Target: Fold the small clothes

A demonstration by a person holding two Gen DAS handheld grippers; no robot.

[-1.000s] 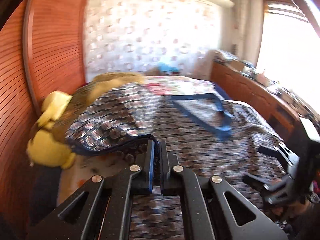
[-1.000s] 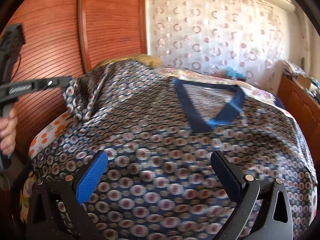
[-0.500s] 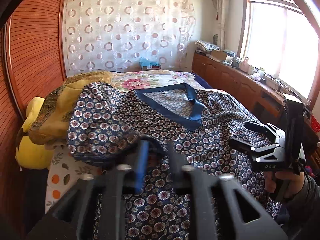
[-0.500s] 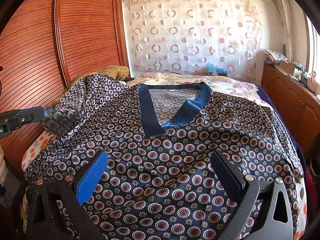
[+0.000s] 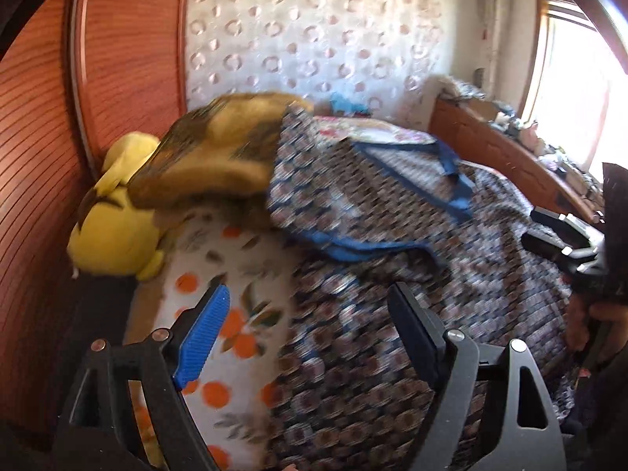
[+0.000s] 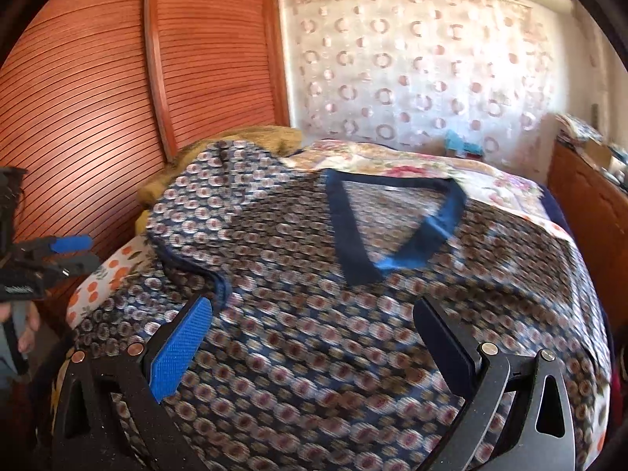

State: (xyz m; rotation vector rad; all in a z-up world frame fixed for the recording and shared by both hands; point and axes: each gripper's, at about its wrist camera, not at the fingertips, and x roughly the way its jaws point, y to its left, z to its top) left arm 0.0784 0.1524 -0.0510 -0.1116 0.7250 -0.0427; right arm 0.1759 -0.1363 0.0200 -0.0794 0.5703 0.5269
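A navy patterned V-neck shirt [image 6: 353, 333] with a blue collar [image 6: 416, 251] lies spread front-up on the bed; it also shows in the left wrist view [image 5: 392, 314]. Its left sleeve [image 6: 204, 212] lies folded in over the body, blue hem showing in the left wrist view [image 5: 353, 247]. My left gripper [image 5: 310, 314] is open and empty, hovering over the shirt's left edge; it shows at the left of the right wrist view [image 6: 66, 253]. My right gripper [image 6: 314, 325] is open and empty, low over the shirt's lower body; it shows at the right of the left wrist view [image 5: 557, 239].
The bed has an orange-print sheet [image 5: 219, 337]. A yellow plush toy [image 5: 114, 227] and a mustard cushion [image 5: 212, 157] sit at its left by the wooden slatted wall [image 6: 98, 117]. A wooden cabinet [image 5: 502, 161] runs along the right under the window.
My left gripper opened and let go of the sleeve hem, which now lies on the shirt's body, and pulled back to the left. My right gripper stayed open.
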